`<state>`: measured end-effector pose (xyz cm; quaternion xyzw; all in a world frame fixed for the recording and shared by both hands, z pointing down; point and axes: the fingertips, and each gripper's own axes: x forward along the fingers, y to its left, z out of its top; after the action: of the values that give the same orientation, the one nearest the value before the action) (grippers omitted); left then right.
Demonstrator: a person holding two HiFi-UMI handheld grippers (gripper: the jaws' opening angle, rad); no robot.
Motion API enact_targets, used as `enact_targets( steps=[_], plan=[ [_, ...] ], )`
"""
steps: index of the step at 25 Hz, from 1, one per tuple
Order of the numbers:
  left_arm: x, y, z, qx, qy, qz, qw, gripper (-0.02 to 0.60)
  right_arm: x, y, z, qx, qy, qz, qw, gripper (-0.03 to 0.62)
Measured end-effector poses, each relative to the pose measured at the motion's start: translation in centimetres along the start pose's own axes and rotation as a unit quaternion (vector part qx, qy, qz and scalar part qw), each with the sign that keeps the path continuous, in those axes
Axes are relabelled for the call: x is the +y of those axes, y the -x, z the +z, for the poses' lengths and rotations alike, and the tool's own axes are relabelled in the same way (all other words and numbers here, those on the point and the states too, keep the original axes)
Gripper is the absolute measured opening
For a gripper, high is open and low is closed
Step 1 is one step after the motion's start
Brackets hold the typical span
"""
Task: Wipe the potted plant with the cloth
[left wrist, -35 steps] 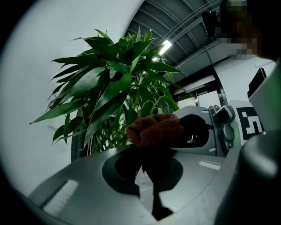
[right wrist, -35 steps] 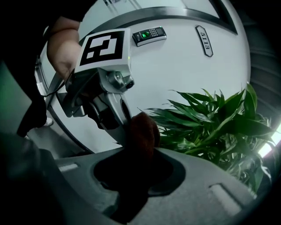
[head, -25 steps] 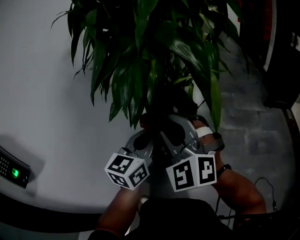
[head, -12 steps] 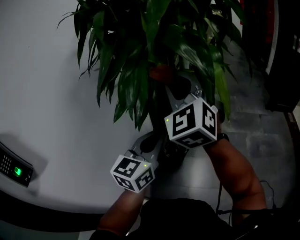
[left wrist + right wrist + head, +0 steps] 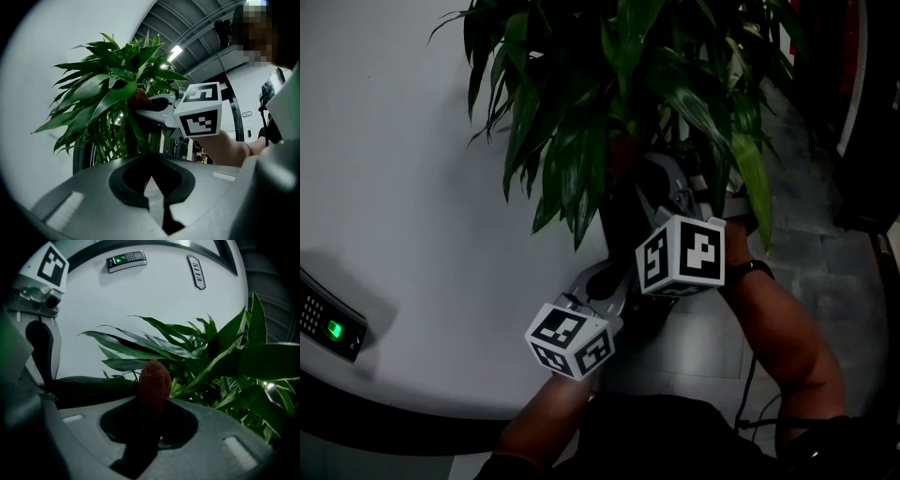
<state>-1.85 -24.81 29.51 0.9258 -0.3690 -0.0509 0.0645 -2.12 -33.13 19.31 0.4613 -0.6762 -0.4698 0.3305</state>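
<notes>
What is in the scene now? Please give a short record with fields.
plant: green, leafy, beside a pale wall
cloth: reddish-brown, upright, up among the leaves
right claw: shut on the cloth
left claw: shut, nothing seen in it, lower, pointing at the plant
keypad: on the wall, green light on

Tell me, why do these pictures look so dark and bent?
Head view: dim, the potted plant dark against the pale wall. Left gripper view: fisheye bending, black corners, glare from a ceiling lamp. Right gripper view: dim too, the cloth in the jaws close and soft.
</notes>
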Motion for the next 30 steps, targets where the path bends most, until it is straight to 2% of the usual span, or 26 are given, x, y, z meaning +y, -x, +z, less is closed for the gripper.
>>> enact_targets(
  steps=[17, 30],
  plan=[
    [0.3, 0.5, 0.0, 0.004, -0.001, 0.004, 1.0, 0.017, 5.3, 4.2, 0.6, -0.031, 0.046, 0.074, 0.996, 0.071],
    [0.2, 0.5, -0.2, 0.016, -0.012, 0.003, 0.9998, 0.017, 9.0, 7.5, 1.1, -0.052, 0.055, 0.116, 0.99, 0.071]
  ],
)
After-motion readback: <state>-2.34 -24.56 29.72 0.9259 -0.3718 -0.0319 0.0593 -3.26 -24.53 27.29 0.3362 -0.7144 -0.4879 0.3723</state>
